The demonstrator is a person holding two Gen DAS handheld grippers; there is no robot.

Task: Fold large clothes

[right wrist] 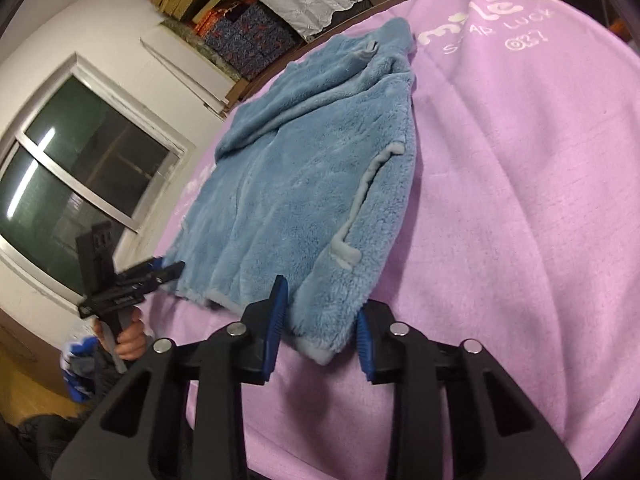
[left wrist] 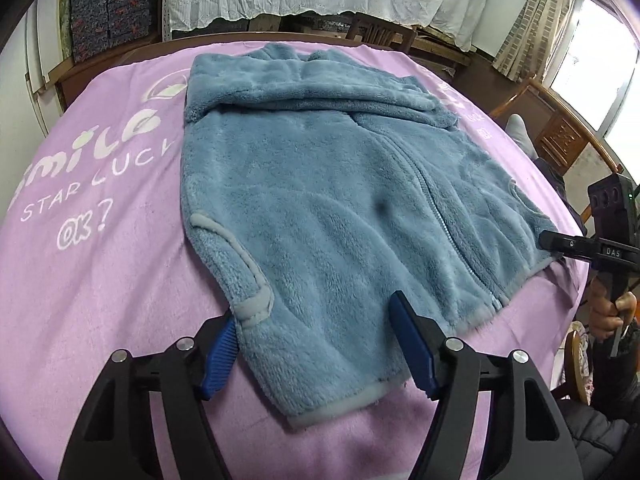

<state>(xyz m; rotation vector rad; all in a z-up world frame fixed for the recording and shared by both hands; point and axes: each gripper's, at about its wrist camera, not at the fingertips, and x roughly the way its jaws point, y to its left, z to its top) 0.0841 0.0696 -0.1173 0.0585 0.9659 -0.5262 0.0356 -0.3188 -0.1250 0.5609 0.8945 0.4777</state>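
A blue fleece jacket (left wrist: 320, 200) lies flat on a worktop covered by a pink towel (left wrist: 100, 280), zipper side up, with a sleeve folded across its chest. Its long axis runs from the collar at 12 o'clock down to the hem at 6 o'clock in the left wrist view. The left gripper (left wrist: 316, 348) sits at the 6 o'clock hem corner, jaws spread wide with the corner between them, not yet pinched. The right gripper (right wrist: 320, 332) sits at the other hem corner, jaws also spread on either side of the fabric edge; in the left view it shows at 3 o'clock. Both grippers are about equally close to the hem, one at each corner. The likely next move is to pinch both corners and carry the hem toward the collar.
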